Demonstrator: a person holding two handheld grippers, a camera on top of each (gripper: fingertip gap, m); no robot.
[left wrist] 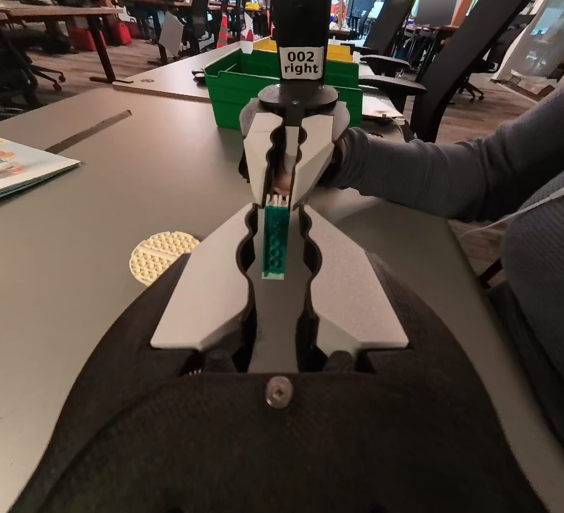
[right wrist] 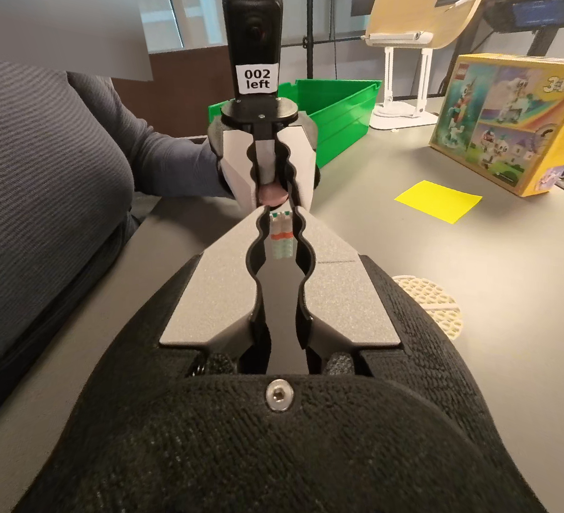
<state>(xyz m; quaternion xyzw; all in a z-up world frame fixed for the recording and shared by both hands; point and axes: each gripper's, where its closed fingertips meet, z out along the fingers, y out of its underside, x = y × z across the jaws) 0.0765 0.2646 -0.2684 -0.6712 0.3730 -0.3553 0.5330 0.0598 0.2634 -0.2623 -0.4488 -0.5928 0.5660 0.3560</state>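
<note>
Brick stack (left wrist: 274,241) clamped at one end in the right gripper (right wrist: 279,212), held above the table (left wrist: 122,193), reaching untouched between the spread fingers of the left gripper (left wrist: 276,206), near a round studded plate (left wrist: 158,254).

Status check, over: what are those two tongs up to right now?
Right tongs shut on the top end of the green brick strip. Left tongs open, flanking it, apparently not touching. Round cream plate lies aside on the table.
</note>
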